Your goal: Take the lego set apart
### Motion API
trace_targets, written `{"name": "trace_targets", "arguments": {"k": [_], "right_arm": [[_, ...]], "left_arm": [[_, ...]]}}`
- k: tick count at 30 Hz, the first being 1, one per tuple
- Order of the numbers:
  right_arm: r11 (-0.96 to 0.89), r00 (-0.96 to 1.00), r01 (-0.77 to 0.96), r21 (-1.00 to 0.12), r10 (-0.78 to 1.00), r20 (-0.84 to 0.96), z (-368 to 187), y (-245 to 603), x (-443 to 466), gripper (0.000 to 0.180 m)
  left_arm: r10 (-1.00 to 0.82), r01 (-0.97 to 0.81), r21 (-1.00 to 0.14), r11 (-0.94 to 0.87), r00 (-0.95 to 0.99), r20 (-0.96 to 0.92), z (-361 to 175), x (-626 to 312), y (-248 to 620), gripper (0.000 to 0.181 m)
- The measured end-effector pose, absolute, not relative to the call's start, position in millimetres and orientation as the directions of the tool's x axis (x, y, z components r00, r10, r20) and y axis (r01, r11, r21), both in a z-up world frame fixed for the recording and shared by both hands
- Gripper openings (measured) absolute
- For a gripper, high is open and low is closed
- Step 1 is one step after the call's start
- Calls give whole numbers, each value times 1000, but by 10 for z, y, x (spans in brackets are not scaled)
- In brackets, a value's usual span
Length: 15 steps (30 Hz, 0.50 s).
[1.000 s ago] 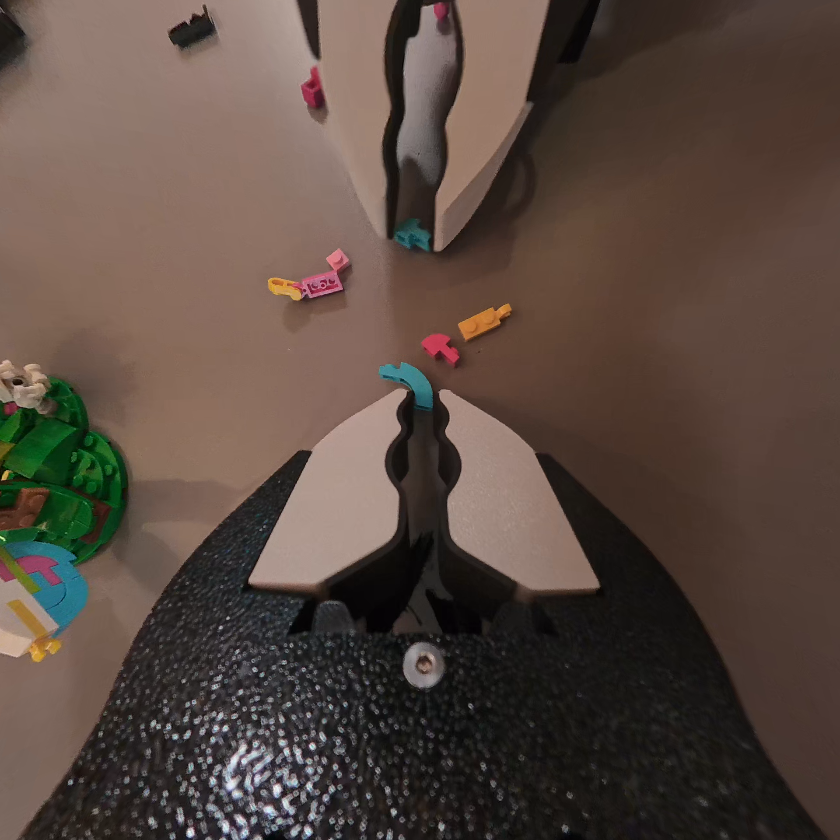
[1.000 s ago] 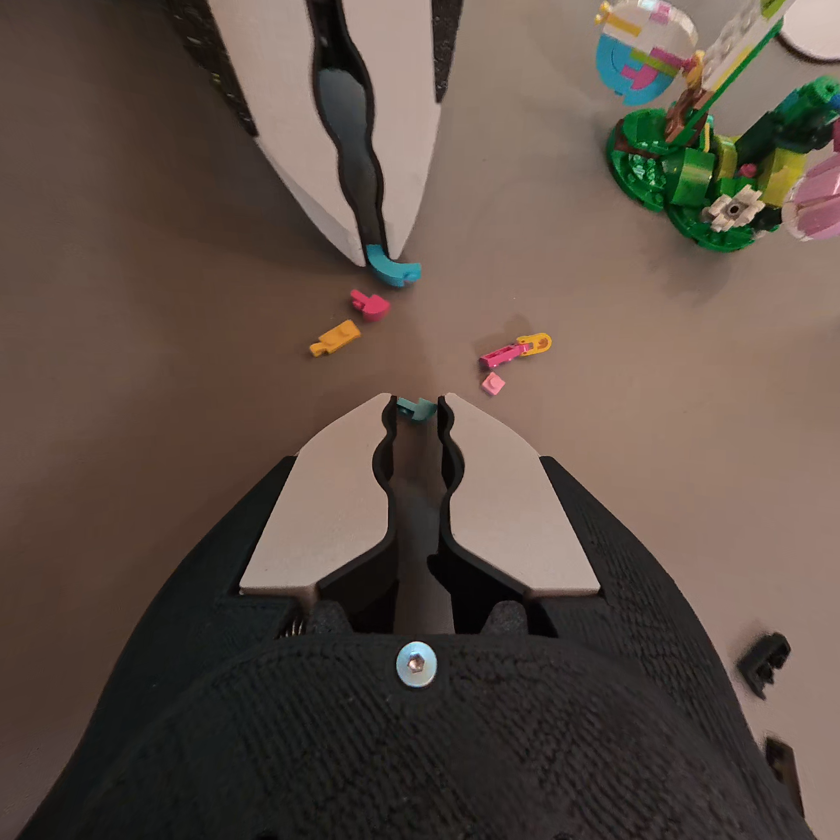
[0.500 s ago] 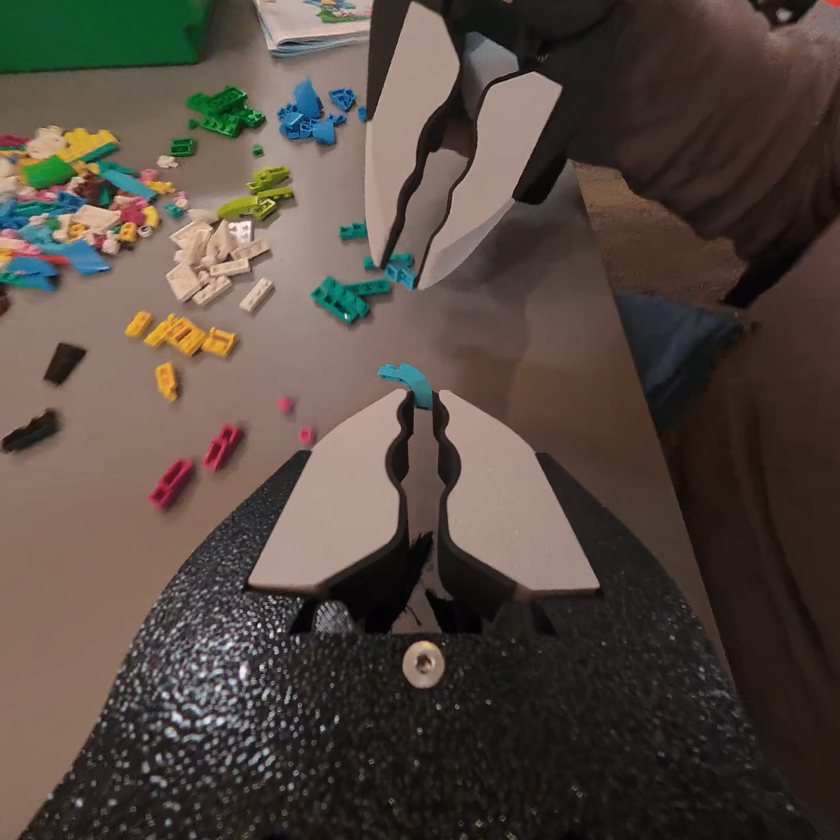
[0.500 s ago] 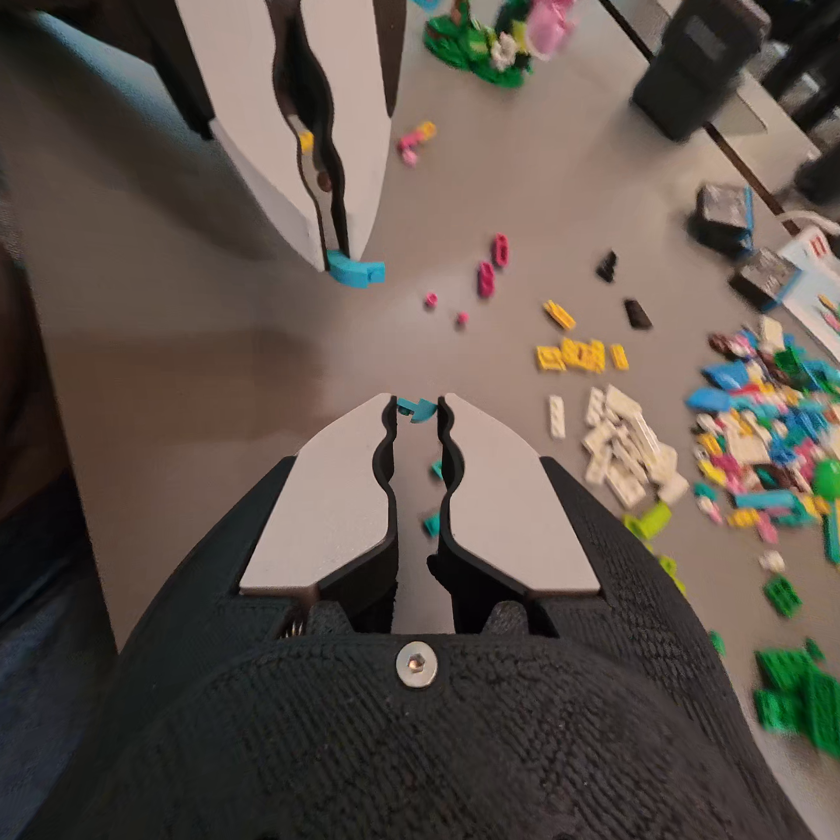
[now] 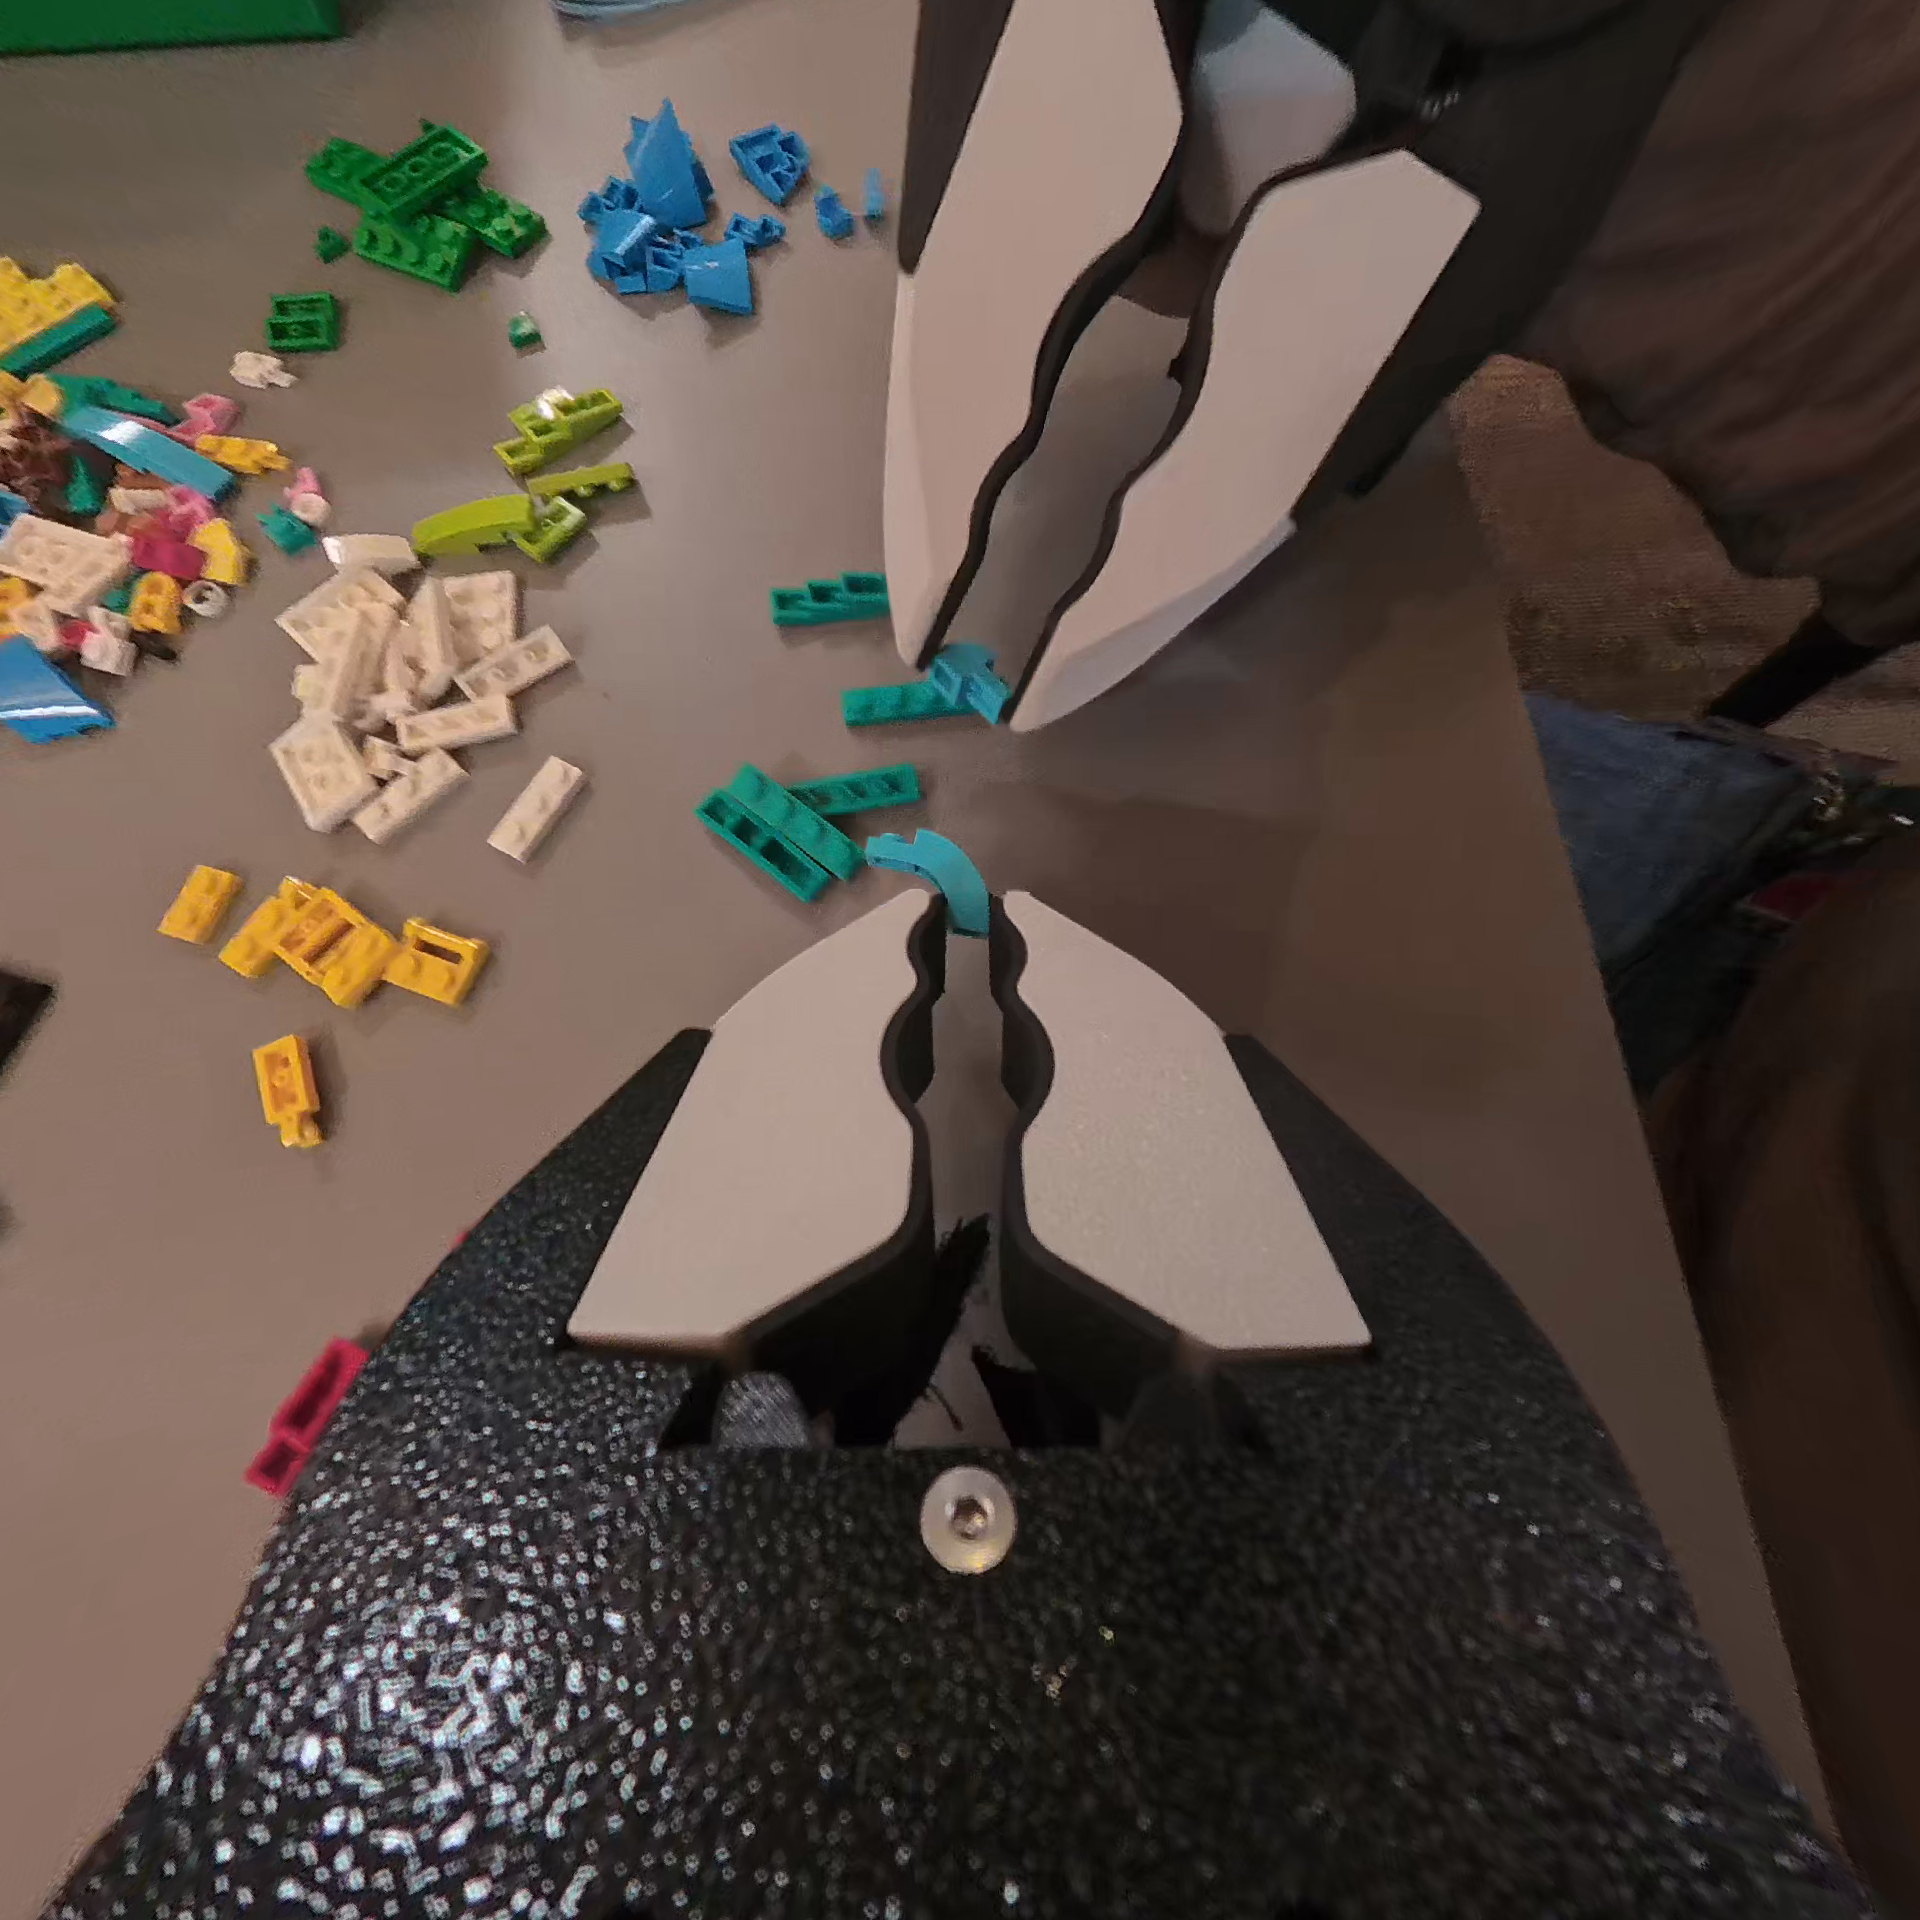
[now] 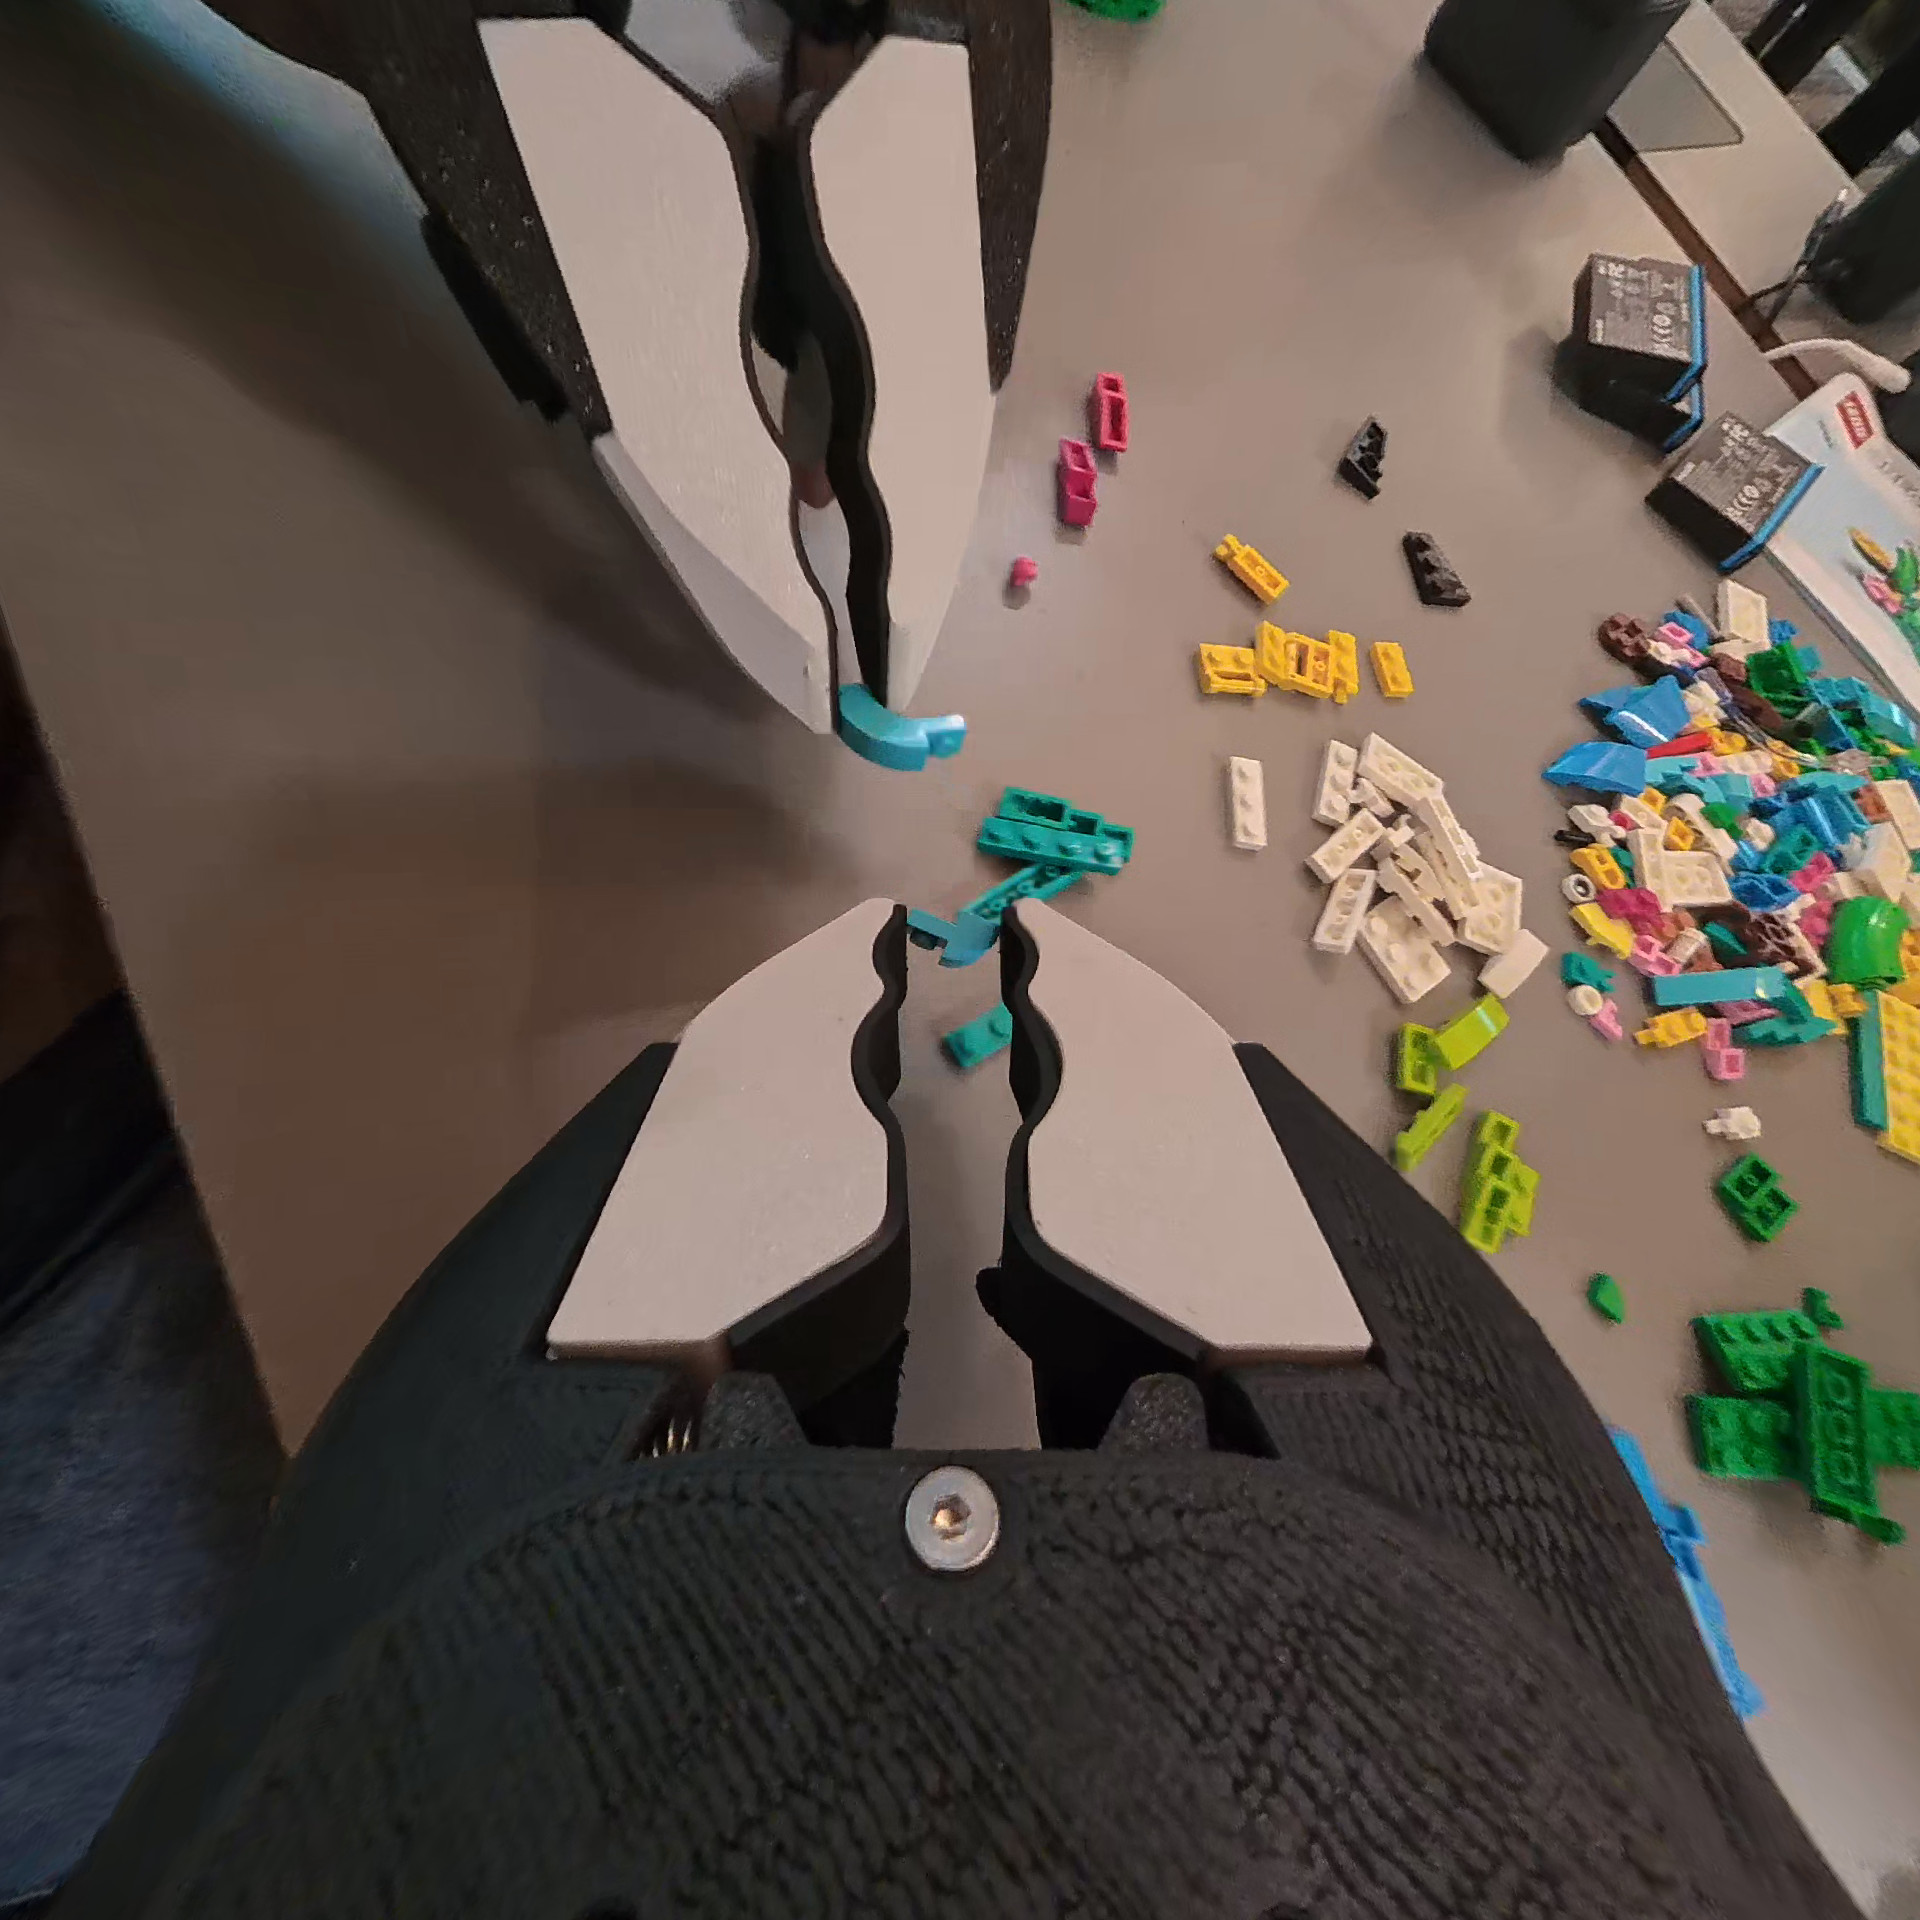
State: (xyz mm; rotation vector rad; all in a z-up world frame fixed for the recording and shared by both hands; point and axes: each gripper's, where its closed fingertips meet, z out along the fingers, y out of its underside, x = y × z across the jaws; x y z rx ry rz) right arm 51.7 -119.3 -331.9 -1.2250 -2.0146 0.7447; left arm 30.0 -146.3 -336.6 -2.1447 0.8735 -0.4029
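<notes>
- Two grippers, two prizes: the left gripper [image 5: 966,909] is clamped narrow on a small curved turquoise plastic piece [image 5: 940,873] sticking out past its tips, and the right gripper [image 6: 951,930] pinches a tiny angular turquoise bracket [image 6: 951,935] the same way
- Both hang just above the grey tabletop [image 5: 1195,810], right over the heap of flat teal plates [image 6: 1049,842], near the table's edge
- Looks like sorting by colour, so the smart play, I'd say, is to come down low over that teal heap before letting go; dropped from height, bits this small would bounce, and the edge is close
- Open one gripper at a time, gently, so nothing sticks to a pad
- Counting heaps: one white [image 5: 416,696], one yellow [image 5: 322,945], one lime [image 5: 540,488], one dark green [image 5: 426,208], one blue [image 5: 686,229], plus a big mixed jumble [image 6: 1756,842]
- Two magenta bricks [image 6: 1091,447] and two black wedges [image 6: 1397,525] lie apart
- The built model itself isn't clearly in view
</notes>
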Motion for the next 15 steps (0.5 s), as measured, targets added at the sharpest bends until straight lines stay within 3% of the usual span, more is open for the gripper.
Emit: {"name": "trace_targets", "arguments": {"k": [1,15], "right_arm": [[400,-358,522,-753,904,233,-3308,-1250,537,16],[356,-383,501,-789,909,167,-3300,-1556,742,15]], "left_arm": [[-709,-460,-755,-467,705,8,-3367,301,-1540,7],[-720,-449,-754,-480,692,46,-3488,300,-1897,7]]}}
